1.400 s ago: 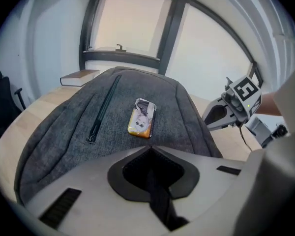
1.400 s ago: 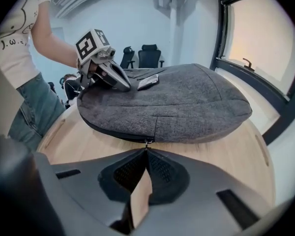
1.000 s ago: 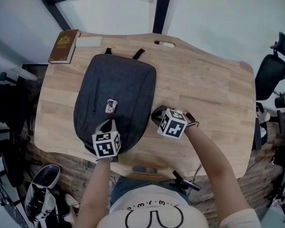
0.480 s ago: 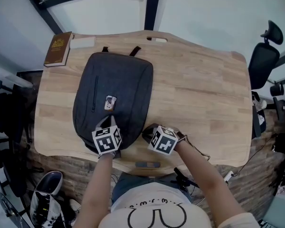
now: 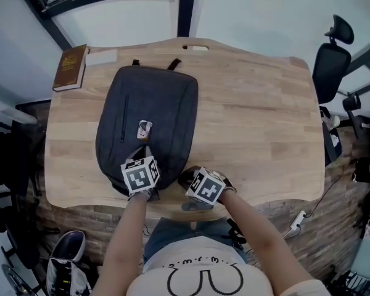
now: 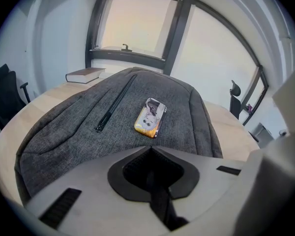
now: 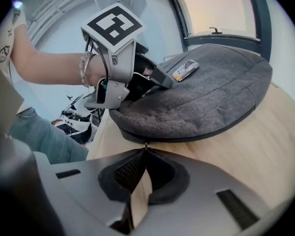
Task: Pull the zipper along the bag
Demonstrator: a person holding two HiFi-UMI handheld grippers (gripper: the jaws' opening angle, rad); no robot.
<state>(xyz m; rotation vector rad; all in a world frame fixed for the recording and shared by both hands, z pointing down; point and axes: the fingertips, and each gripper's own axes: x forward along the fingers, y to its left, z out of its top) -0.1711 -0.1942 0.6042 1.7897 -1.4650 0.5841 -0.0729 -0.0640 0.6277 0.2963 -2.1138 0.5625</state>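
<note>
One dark grey bag (image 5: 151, 113) lies flat on the wooden table (image 5: 253, 122), with a brown book (image 5: 69, 68) beside its far left corner. The left gripper (image 6: 150, 149) rests on top of the bag's near end, its jaws closed tight together. A small printed tag (image 6: 150, 118) lies on the fabric just beyond them. The right gripper (image 7: 146, 149) sits low at the bag's near right edge, its jaws pinched on the thin zipper pull (image 7: 146, 144) at the seam.

Left gripper (image 6: 150, 150) fingers pressed together, right gripper (image 7: 146, 147) fingers likewise, forearms extended side by side
</note>
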